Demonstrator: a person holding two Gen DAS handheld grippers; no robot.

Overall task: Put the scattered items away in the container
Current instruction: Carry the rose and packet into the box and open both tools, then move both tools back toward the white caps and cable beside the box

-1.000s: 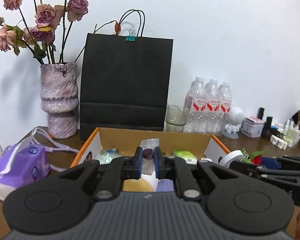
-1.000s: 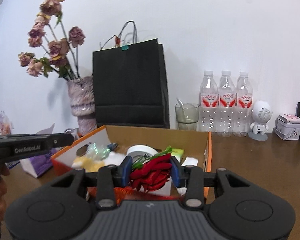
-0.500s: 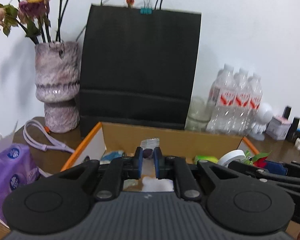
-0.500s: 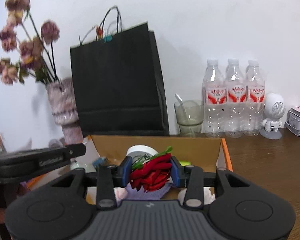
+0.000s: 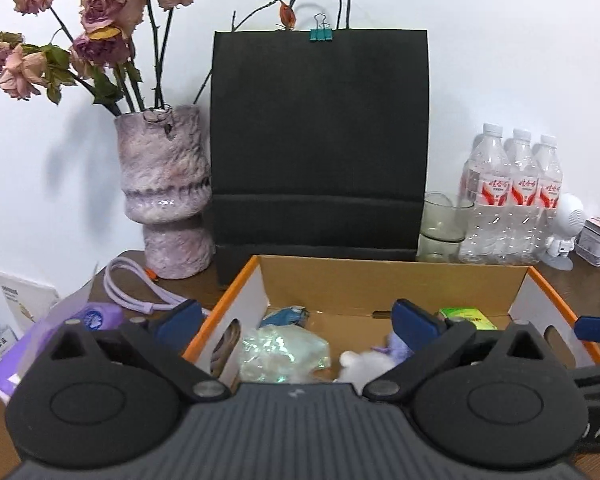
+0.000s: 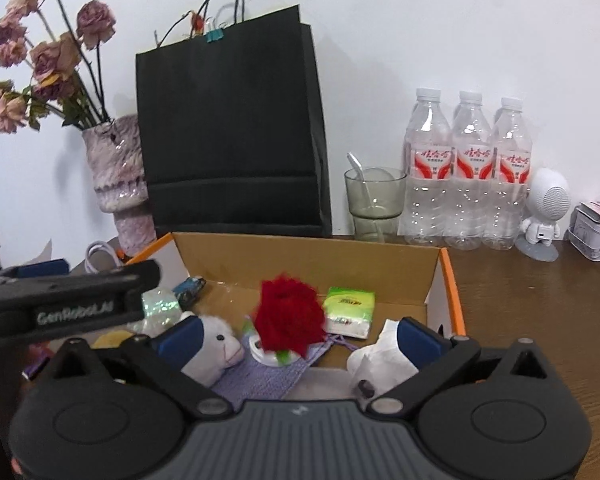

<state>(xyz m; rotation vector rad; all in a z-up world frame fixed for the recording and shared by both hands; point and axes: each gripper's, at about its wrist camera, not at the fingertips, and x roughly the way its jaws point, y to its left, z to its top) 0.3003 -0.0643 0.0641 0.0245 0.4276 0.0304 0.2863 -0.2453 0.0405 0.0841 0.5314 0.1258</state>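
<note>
An orange-edged cardboard box (image 5: 388,280) (image 6: 308,256) stands in front of me with several items inside. My left gripper (image 5: 298,322) is open and empty above its left part, over an iridescent wrapper (image 5: 280,354) and a white plush toy (image 5: 364,364). My right gripper (image 6: 298,336) is open over the box. A red artificial flower (image 6: 290,316) sits blurred between its fingers, above a roll of white tape (image 6: 268,356) and a purple knitted cloth (image 6: 264,376). A plush sheep (image 6: 220,350), a green tissue pack (image 6: 350,310) and crumpled white paper (image 6: 380,364) lie in the box.
A black paper bag (image 5: 320,152) stands behind the box, a vase of dried roses (image 5: 164,188) to its left. A glass (image 6: 374,200), three water bottles (image 6: 468,176), a white robot figure (image 6: 544,212) and a tin (image 6: 596,236) line the right. A purple tissue pack (image 5: 60,336) lies left.
Both grippers have opened. The left one let go of the small wrapped item it held. The right one let go of the red flower, which has dropped down into the box.
</note>
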